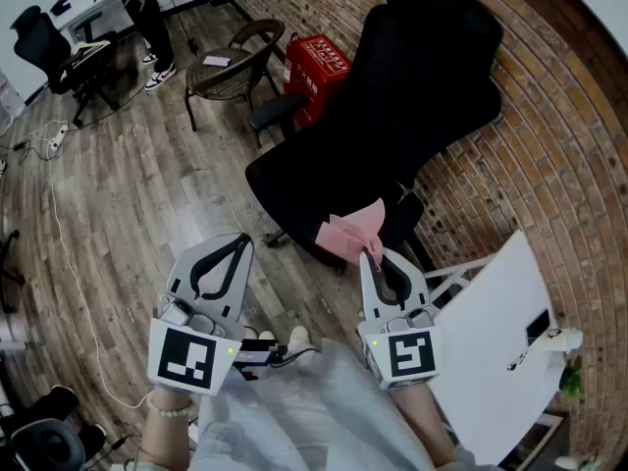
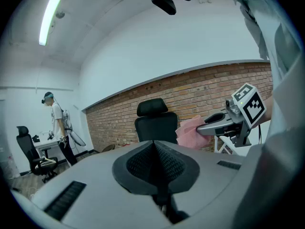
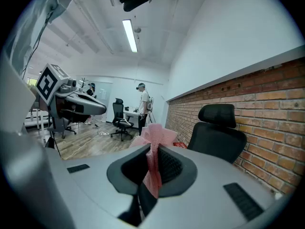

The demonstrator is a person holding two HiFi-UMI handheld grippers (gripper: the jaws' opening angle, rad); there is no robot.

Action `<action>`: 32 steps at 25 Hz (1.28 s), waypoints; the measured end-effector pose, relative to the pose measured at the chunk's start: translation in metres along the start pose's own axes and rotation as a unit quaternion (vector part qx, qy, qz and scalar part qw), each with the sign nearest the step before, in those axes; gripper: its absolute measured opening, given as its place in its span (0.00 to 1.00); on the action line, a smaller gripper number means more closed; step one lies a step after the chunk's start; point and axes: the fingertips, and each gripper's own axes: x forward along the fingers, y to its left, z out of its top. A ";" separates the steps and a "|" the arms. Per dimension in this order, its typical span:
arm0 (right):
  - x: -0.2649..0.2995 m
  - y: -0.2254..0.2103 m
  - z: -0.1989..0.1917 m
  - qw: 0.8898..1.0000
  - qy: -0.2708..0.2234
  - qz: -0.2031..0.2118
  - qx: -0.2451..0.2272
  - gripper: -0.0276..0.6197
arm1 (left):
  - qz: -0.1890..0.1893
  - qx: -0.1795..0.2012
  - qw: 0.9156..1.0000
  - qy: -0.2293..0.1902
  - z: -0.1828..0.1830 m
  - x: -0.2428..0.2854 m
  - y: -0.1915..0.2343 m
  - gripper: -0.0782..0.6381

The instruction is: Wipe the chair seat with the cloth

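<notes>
I am at the approach step: my right gripper (image 1: 373,255) is clenched on the pink cloth (image 1: 351,232), and the wiping itself has not begun as far as I can judge. In the right gripper view the cloth (image 3: 153,147) is pinched between my jaws, with a crumpled bunch rising past the tips and a thin tail hanging down behind them. From the head view that bunch overlaps the near edge of the chair seat (image 1: 299,184), yet both gripper views look level at the black chair (image 3: 217,137) from a little way in front of it, so I take the cloth to be held in the air in front of the seat, not pressed on it. My left gripper (image 1: 235,241) hangs in front of the chair too, off to the left of the seat; its jaws are closed on each other with nothing between them, and it looks towards the chair with the cloth-holding gripper (image 2: 205,128) at its right. Next I need to bring the cloth down onto the seat, get the bunched part flat against the fabric, and sweep across it. A chair like this may swivel under the push, so my free gripper could steady it.
</notes>
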 end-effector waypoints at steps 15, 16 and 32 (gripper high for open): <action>-0.002 0.002 0.004 1.000 0.004 -0.011 0.001 0.13 | -0.011 0.015 1.000 -0.007 0.003 0.002 -0.001 0.13; -0.004 0.003 0.004 1.000 0.005 -0.015 0.004 0.13 | -0.011 0.016 1.000 -0.008 0.003 0.000 0.000 0.13; -0.009 0.045 0.036 0.999 -0.023 -0.039 -0.007 0.13 | 0.011 0.011 0.999 -0.028 0.003 -0.044 0.043 0.13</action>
